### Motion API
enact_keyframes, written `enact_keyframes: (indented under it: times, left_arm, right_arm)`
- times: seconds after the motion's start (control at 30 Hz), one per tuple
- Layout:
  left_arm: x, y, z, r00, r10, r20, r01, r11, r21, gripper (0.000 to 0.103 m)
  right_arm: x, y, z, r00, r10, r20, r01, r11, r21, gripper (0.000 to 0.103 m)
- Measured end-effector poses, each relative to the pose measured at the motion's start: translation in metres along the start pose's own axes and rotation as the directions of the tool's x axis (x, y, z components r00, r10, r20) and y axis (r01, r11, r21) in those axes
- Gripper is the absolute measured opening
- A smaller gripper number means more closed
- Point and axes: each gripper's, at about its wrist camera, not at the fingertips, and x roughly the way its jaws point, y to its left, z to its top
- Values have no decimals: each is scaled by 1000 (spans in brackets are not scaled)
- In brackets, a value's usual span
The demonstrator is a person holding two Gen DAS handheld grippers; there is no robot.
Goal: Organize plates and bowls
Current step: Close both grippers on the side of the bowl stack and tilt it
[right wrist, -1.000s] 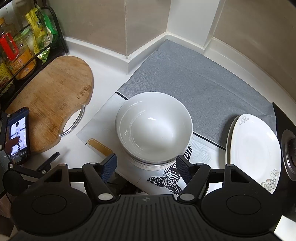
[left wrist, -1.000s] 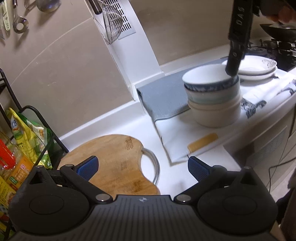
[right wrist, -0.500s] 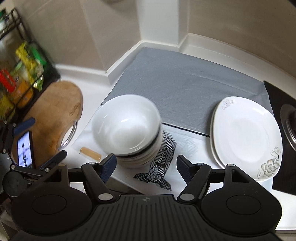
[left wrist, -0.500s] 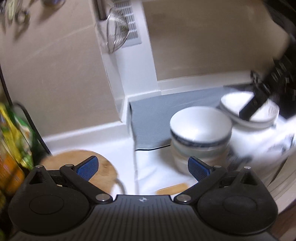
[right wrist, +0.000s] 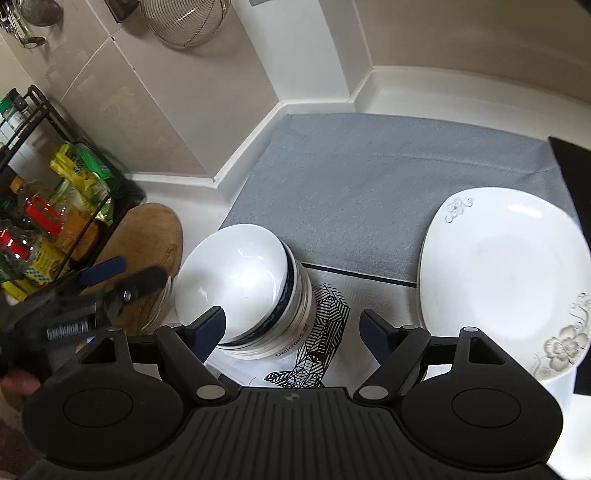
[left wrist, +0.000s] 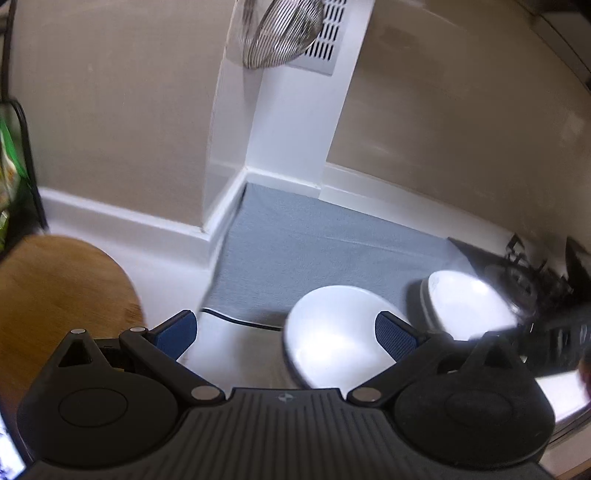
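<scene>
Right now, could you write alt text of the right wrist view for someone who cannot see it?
An open hand-held gripper hovers over a stack of white bowls on a kitchen counter. A white flowered plate lies to the right, a grey mat behind, a wooden cutting board to the left.

Open room is offered by the grey mat, bare back to the corner walls. The front of the tabletop is blocked by the bowl stack and, well apart to its right, the plates; a passable gap is left between them. The left side is crowded by the cutting board and wire rack. Overhead, a hanging strainer is met.
</scene>
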Motion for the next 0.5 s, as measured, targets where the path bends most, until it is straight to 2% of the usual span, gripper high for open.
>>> enact_keyframes:
  times: [0.17,0.33,0.5]
  left_arm:
    - [28,-1,4,994,-27,-103,19,997,-80,103]
    - [56,12,-4,974,-60,-217,17,981,-193,103]
    - [70,26,-12,960,-108,-259,25,953,-302,103]
  right_arm:
    - [26,-23,4,996,68,-50,-66,997,34,83]
    - [65,-42,5,986,125,-113,-113,987,111,83]
    - [97,-44,8,971,175,-165,-150,977,151,83]
